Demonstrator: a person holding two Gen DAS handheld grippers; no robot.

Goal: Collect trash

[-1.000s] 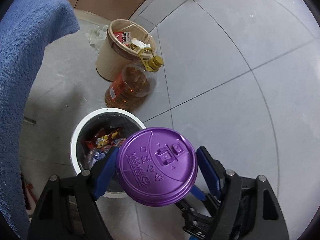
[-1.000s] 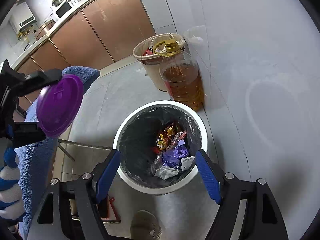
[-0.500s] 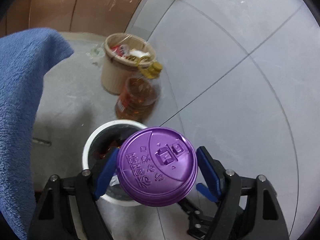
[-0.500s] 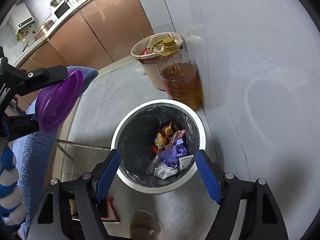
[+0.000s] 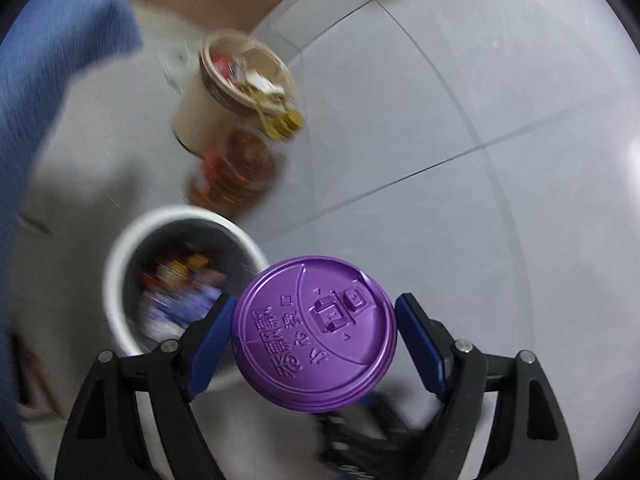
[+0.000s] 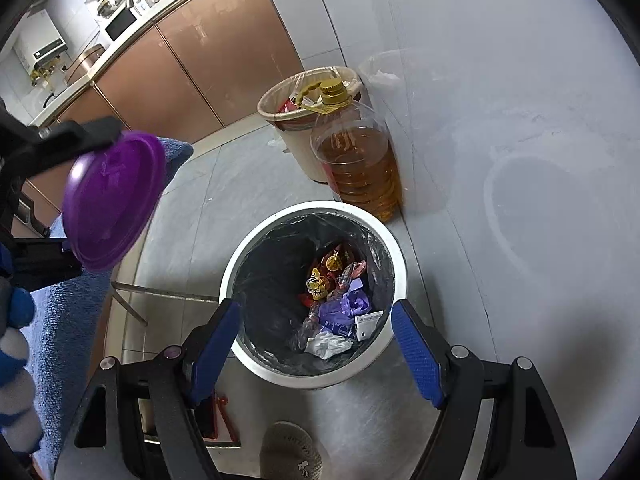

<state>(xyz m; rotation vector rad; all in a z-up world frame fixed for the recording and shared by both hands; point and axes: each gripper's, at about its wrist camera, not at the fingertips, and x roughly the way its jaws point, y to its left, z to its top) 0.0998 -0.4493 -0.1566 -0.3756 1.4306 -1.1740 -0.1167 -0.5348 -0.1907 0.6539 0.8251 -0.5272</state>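
Note:
My left gripper (image 5: 314, 334) is shut on a purple plastic cup lid (image 5: 316, 332), held flat-faced between the blue pads. The lid and left gripper also show in the right wrist view (image 6: 114, 200), at the left, high above the floor. A white trash bin (image 6: 390, 248) with a black liner stands on the floor and holds several wrappers (image 6: 336, 304). In the left wrist view the bin (image 5: 116, 252) lies below and left of the lid, blurred. My right gripper (image 6: 316, 350) is open and empty, hovering over the bin's near rim.
A beige bin (image 6: 280, 120) with rubbish and a large bottle of amber oil (image 6: 360, 164) stand behind the white bin by the wall. A blue towel (image 6: 60, 320) covers a surface at left. Brown cabinets (image 6: 192, 68) run along the back. A slipper (image 6: 290, 456) lies near the bottom.
The left gripper with the lid has swung right and towards the bin. In its view the white bin has slid left. The right gripper has stayed still.

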